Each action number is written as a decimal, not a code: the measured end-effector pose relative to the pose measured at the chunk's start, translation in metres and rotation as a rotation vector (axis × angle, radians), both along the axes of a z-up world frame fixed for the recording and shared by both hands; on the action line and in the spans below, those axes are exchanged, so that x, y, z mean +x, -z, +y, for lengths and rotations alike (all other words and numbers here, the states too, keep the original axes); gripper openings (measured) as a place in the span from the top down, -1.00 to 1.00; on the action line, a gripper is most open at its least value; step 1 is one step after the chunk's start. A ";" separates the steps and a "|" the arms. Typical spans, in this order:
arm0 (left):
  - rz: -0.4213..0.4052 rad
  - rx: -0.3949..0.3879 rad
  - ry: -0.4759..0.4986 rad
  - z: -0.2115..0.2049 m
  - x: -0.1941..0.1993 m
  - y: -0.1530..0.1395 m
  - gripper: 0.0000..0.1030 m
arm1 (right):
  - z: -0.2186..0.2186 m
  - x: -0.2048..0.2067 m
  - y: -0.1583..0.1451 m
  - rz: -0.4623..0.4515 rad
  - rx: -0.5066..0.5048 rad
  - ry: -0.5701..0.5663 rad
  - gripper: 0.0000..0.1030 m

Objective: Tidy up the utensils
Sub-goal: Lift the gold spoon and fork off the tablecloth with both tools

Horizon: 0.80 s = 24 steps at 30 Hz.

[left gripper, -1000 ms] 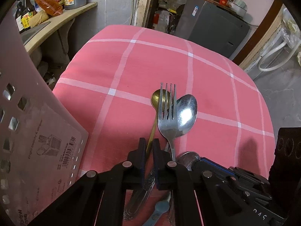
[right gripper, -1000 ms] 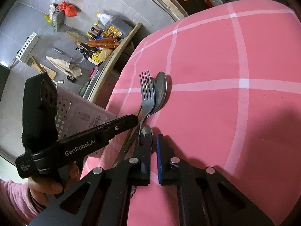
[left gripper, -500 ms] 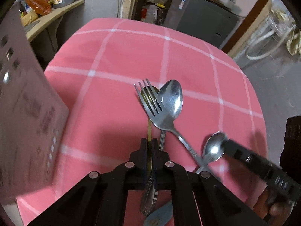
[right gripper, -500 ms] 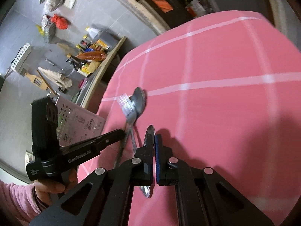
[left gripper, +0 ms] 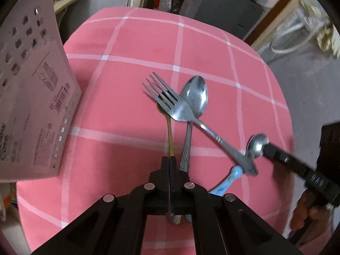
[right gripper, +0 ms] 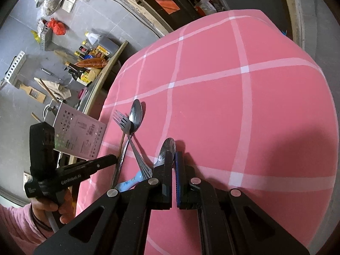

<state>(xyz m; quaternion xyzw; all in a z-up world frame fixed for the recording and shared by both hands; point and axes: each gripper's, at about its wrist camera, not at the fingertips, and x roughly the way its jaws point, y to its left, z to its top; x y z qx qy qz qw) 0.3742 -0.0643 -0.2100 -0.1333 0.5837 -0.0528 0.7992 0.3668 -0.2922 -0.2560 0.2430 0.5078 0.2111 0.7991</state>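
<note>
On the pink checked tablecloth [left gripper: 131, 114] lie a steel fork [left gripper: 182, 110], a large steel spoon [left gripper: 195, 97] and a gold spoon [left gripper: 169, 127], crossing each other. My left gripper [left gripper: 169, 161] is shut on the gold spoon's handle. A small steel spoon [left gripper: 256, 145] with a light-blue handle [left gripper: 229, 178] lies to the right. My right gripper [right gripper: 172, 155] has a narrow gap between its fingers; the small spoon's bowl [right gripper: 167, 148] lies against its left finger [right gripper: 166, 170]. Whether it grips the spoon is unclear.
A pale perforated utensil basket [left gripper: 27, 97] stands at the table's left edge, also in the right wrist view [right gripper: 78, 136]. A shelf with bottles [right gripper: 91, 63] is behind it. A grey cabinet [left gripper: 221, 6] stands beyond the far edge.
The left gripper has shut fully on the gold spoon's handle. The fork has swung so its handle points right. The right gripper and small spoon have drawn off to the right.
</note>
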 end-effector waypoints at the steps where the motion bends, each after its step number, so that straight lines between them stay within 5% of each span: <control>1: 0.004 -0.004 -0.004 0.001 0.005 0.000 0.94 | 0.000 -0.002 0.000 0.001 0.001 0.003 0.95; 12: 0.062 -0.029 0.030 -0.008 0.038 0.007 0.88 | 0.007 0.000 0.004 0.008 0.015 0.019 0.94; 24: 0.006 -0.036 0.054 0.012 0.004 -0.011 0.93 | 0.010 -0.019 -0.030 -0.092 -0.061 0.062 0.95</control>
